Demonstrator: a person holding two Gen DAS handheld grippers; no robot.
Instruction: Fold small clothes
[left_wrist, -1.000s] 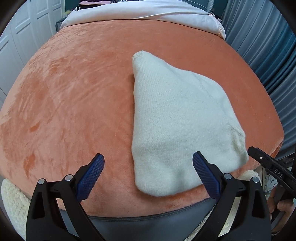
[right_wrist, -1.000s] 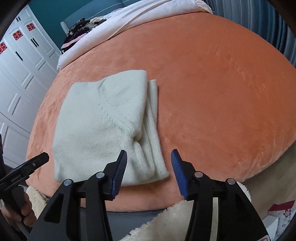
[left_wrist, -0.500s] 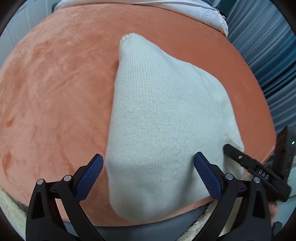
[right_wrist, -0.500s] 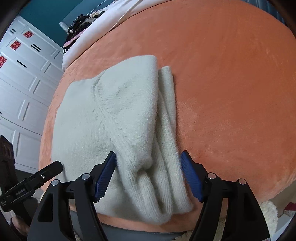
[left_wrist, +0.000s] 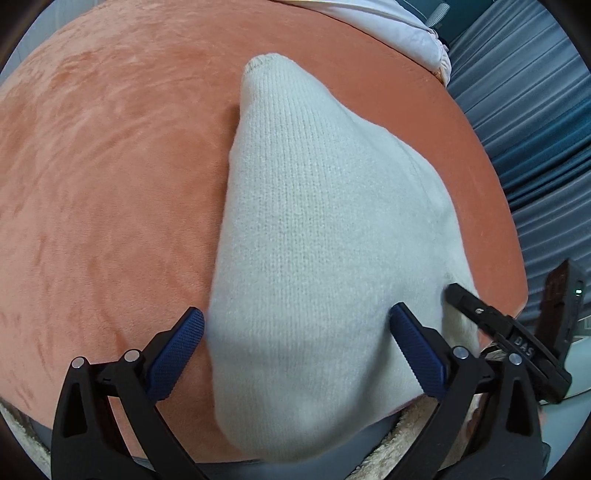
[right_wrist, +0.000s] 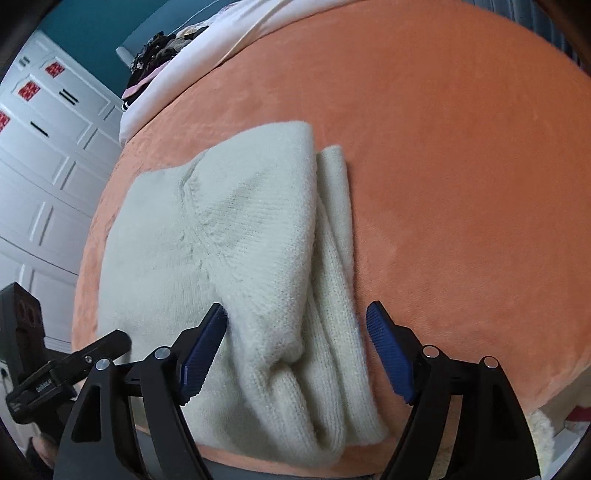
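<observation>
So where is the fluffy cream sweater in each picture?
Left wrist view: the folded cream knitted sweater fills the middle, reaching down between the open left gripper.
Right wrist view: it lies left of centre, its rolled edge between the open right gripper.
Shared landmark: the orange plush blanket beneath it.

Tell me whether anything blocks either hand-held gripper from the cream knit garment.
Nothing visible does. The left hand-held gripper and right hand-held gripper both sit open, straddling the near edge of the cream knit garment on the orange cushion.
</observation>
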